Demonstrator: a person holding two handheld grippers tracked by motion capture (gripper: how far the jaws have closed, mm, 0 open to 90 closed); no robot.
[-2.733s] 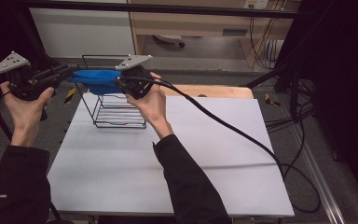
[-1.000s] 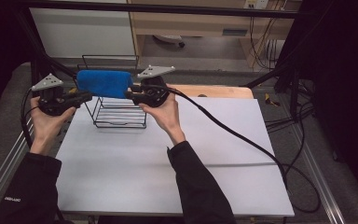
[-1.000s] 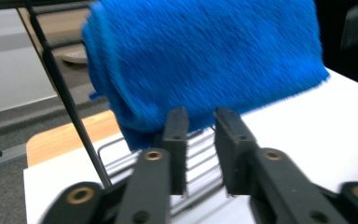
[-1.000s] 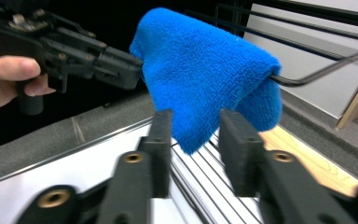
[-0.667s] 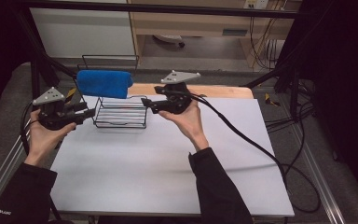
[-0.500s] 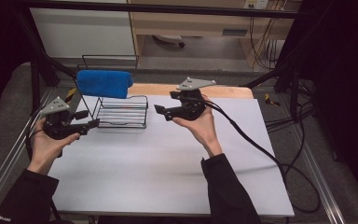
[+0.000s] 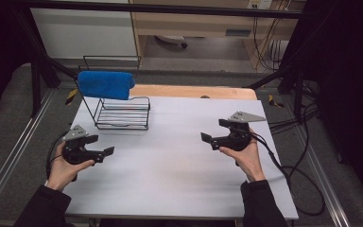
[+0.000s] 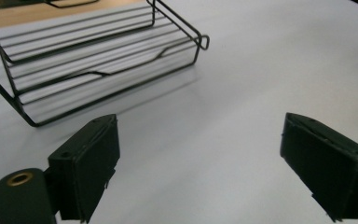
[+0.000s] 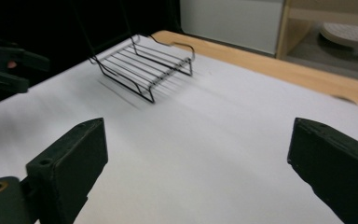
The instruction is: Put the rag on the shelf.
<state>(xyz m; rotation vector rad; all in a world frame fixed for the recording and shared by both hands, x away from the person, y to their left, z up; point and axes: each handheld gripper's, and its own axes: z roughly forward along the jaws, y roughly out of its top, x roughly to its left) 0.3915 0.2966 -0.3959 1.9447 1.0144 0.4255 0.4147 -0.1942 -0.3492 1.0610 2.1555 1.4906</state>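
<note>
A blue towel (image 7: 105, 84) hangs folded over the top bar of a black wire rack (image 7: 123, 113) at the back left of the white table (image 7: 179, 165). My left gripper (image 7: 102, 144) hovers low at the front left, in front of the rack (image 8: 98, 60). Its jaws (image 8: 200, 158) have just been opening and stand wide with nothing between them. My right gripper (image 7: 212, 130) is at the table's right middle, pointing left toward the rack (image 9: 149, 65). Its jaws (image 9: 196, 163) have also just been opening and hold nothing. The left gripper (image 9: 4, 65) shows far off in the right gripper view.
A wooden strip (image 7: 194, 91) runs along the table's far edge. Black cables (image 7: 293, 161) trail off the right side. Metal rails (image 7: 9, 161) and dark frame posts (image 7: 35, 80) flank the table. Open white surface lies between the two grippers.
Both grippers let go of the towel, which stays draped on the rack's bar. They dropped toward the table and back toward the person, the right one swinging far right, and both opened.
</note>
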